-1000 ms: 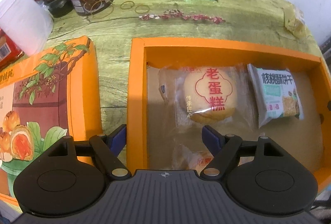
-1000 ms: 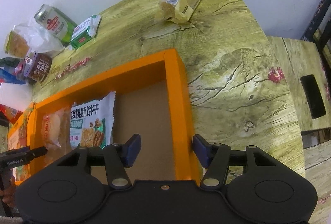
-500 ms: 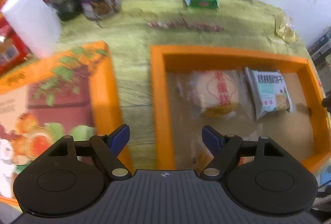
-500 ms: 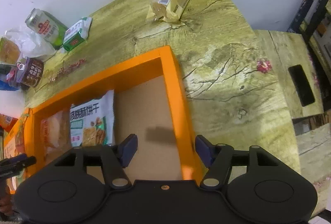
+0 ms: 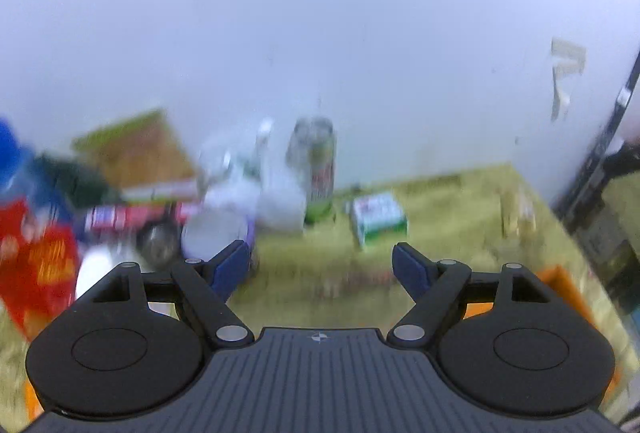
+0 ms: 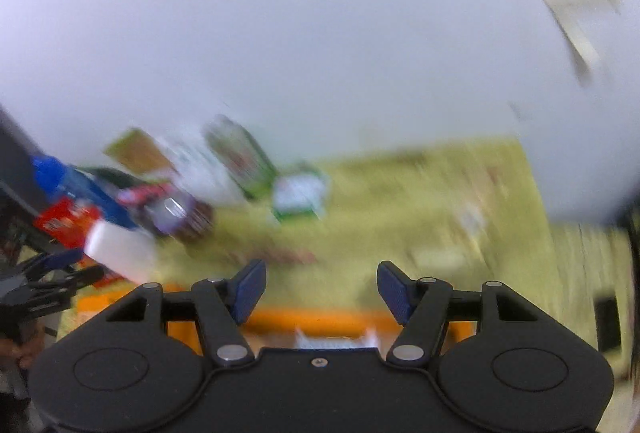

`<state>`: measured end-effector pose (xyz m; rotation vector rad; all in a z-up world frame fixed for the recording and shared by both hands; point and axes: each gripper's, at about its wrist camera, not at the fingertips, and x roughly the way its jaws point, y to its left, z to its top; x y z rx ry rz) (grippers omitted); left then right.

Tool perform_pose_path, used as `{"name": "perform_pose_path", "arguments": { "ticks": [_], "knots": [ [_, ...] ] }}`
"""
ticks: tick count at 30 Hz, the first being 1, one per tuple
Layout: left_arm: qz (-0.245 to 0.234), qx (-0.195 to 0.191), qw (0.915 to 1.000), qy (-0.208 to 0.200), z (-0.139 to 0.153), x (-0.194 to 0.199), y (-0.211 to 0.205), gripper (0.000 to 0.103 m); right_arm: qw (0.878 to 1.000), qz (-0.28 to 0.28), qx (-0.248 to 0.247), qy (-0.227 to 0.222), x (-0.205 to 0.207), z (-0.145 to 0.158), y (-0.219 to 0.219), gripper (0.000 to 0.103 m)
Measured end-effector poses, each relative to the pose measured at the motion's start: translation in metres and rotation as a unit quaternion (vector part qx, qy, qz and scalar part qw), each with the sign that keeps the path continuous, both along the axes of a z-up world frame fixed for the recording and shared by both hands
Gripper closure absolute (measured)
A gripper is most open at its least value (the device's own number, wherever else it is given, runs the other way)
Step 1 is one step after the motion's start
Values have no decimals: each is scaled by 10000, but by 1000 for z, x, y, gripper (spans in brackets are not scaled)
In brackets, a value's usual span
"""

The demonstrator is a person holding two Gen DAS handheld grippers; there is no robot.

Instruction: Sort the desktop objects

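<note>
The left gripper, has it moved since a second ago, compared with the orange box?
Yes. The left gripper has lifted and tilted up: the orange box, earlier filling its view, now shows only at the lower edge, with the wall above.

— What do we see on the table (image 5: 448,229)?
— Along its far edge we make out a blurred can (image 5: 318,169), a green packet (image 5: 378,219) beside it, and an orange box (image 6: 320,317) near us.
</note>
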<state>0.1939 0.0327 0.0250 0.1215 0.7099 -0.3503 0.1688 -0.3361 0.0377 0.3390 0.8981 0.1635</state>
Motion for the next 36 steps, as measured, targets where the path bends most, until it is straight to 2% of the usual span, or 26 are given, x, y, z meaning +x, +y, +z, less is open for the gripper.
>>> {"name": "perform_pose_path", "arguments": {
  "ticks": [3, 6, 9, 14, 19, 22, 29, 36],
  "knots": [
    [-230, -35, 9997, -60, -5, 31, -20, 23, 9991, 311, 157, -225, 45, 16, 20, 43],
    [-519, 42, 9986, 124, -32, 63, -47, 23, 9982, 527, 174, -239, 94, 9, 44, 43],
    [-741, 76, 9965, 388, -71, 89, -73, 23, 9979, 564, 316, 76, 141, -23, 59, 43],
    [-911, -102, 9925, 811, -127, 125, -95, 23, 9932, 166, 769, 853, 198, -98, 59, 43],
    [-813, -664, 9865, 1259, -168, 161, -97, 23, 9865, -209, 1026, 1262, 224, -162, 52, 43],
    [-715, -829, 9839, 1411, -189, 176, -98, 23, 9827, -316, 1180, 1395, 236, -192, 52, 43],
    [-809, -932, 9809, 1502, -211, 192, -104, 23, 9748, -550, 1494, 1561, 252, -236, 46, 43],
    [-944, -849, 9801, 1524, -223, 192, -116, 23, 9658, -549, 1909, 1665, 256, -261, 46, 42]
  ]
}}
